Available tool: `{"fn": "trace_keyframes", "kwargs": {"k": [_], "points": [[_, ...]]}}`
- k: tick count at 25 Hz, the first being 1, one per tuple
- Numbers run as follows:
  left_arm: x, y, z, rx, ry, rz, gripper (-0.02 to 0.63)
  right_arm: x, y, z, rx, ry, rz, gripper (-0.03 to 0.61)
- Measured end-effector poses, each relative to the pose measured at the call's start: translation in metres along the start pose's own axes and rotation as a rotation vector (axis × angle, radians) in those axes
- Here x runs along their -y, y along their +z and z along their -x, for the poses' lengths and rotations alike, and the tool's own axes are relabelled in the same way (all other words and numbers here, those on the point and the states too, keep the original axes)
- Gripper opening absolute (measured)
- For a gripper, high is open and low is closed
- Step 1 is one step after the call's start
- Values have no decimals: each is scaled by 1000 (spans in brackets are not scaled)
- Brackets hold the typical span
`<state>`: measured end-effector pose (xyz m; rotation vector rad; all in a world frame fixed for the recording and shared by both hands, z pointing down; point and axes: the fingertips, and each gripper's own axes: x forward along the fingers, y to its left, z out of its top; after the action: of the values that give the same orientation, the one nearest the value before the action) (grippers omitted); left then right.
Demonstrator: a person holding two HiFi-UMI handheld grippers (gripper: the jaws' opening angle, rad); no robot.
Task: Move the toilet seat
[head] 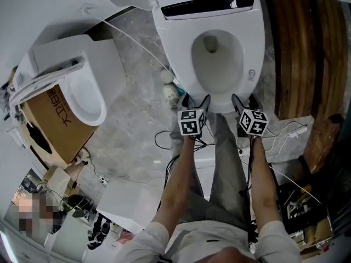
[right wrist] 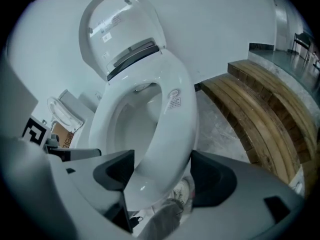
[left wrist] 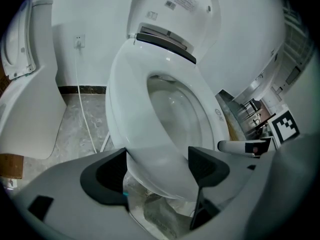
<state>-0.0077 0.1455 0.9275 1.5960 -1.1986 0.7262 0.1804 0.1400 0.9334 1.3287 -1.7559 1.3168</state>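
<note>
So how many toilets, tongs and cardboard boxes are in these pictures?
Toilets: 2, the near toilet and the second toilet at left
Tongs: 2, the left tongs and the right tongs
Boxes: 1, the cardboard box
Total: 5

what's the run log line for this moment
toilet seat: down | lid: up | left gripper: open, seat front between jaws | right gripper: open, seat front between jaws | grip: not yet

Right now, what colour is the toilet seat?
The toilet seat is plain glossy white; it shows best in the head view.
</note>
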Motion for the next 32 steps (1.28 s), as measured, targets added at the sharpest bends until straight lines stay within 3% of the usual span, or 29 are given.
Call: {"fn": "trace_keyframes", "kwargs": {"k": [11,32], "points": [[1,2,4,-3,2,0,360,-2,0,5,-24,-1,39,359],[14,10,36,12,-6,23,360,-15,9,40,-3,19,20,358]]}}
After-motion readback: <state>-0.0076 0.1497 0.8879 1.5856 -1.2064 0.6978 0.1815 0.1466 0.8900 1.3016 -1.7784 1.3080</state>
